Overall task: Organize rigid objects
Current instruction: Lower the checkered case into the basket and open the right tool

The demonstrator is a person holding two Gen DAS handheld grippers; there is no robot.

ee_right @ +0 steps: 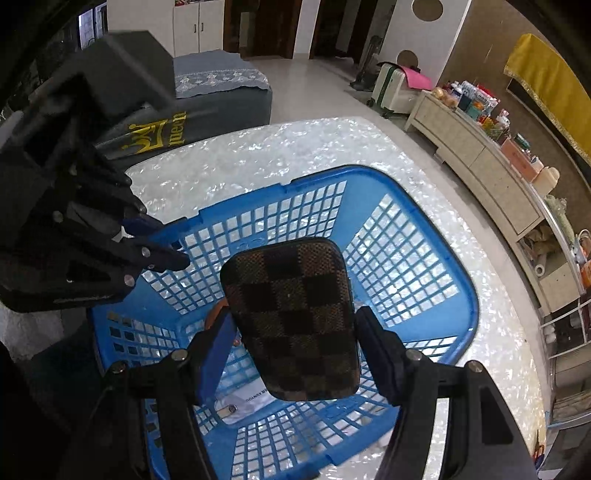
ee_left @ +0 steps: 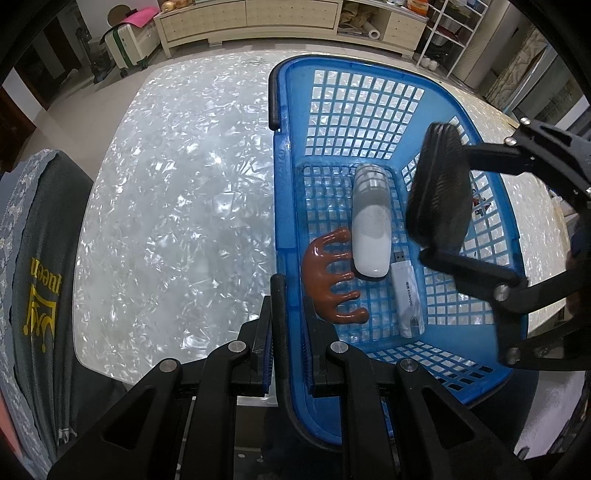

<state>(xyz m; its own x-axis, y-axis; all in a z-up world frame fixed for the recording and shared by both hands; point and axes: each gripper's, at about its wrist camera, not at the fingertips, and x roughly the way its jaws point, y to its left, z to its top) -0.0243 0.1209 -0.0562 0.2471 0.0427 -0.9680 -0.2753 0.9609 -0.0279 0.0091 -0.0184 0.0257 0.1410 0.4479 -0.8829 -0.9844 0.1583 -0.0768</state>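
Note:
A blue lattice basket (ee_left: 284, 177) stands on the pearly white table (ee_left: 177, 206). Inside lie a brown claw-shaped massager (ee_left: 328, 273), a white and grey oblong device (ee_left: 370, 229) and a white USB stick (ee_left: 404, 295). My left gripper (ee_left: 290, 295) is shut on the basket's near rim and black handle. My right gripper (ee_right: 295, 328) is shut on a dark checkered case (ee_right: 295, 317) and holds it above the basket (ee_right: 424, 206); the case shows in the left wrist view (ee_left: 439, 188) too. The left gripper (ee_right: 166, 240) shows at the basket's left rim.
A grey cushioned chair with a yellow logo (ee_left: 37, 295) stands at the table's left edge. A cream sideboard (ee_left: 251, 18) and a white suitcase (ee_left: 129, 40) stand beyond the table. The table (ee_right: 487, 332) ends close to the basket's right.

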